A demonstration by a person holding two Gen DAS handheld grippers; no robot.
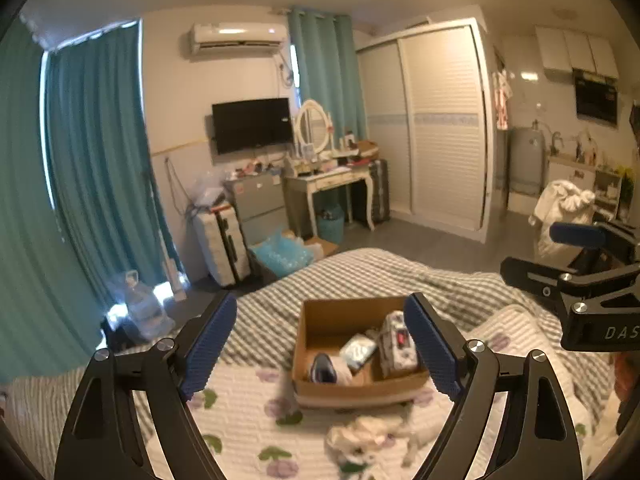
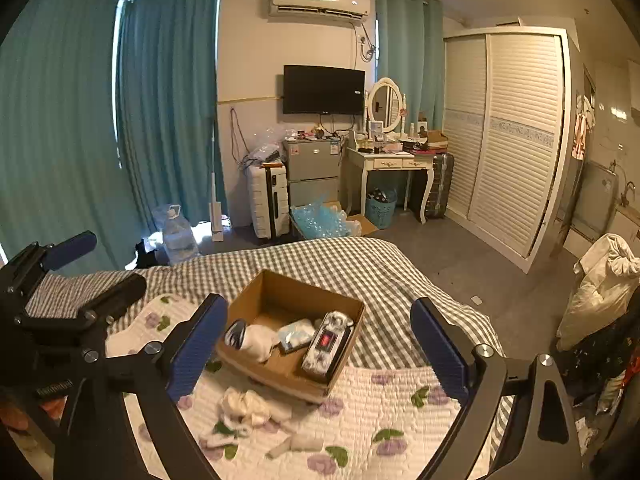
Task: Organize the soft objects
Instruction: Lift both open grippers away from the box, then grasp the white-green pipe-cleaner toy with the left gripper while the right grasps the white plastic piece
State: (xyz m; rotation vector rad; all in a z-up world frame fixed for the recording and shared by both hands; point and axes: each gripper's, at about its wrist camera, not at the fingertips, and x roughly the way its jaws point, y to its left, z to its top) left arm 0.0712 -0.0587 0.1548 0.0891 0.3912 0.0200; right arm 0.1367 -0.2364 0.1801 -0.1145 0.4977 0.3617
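Note:
A cardboard box sits on the bed. In it lie a patterned pouch, a light blue packet and a white sock with a dark opening. A crumpled white cloth lies on the floral quilt in front of the box. My left gripper is open and empty above the quilt, near the box. My right gripper is open and empty, also above the box's near side.
The bed has a grey checked cover. Beyond it are a suitcase, a water jug, a small fridge, a dressing table and a wardrobe. A white bundle stands at the right.

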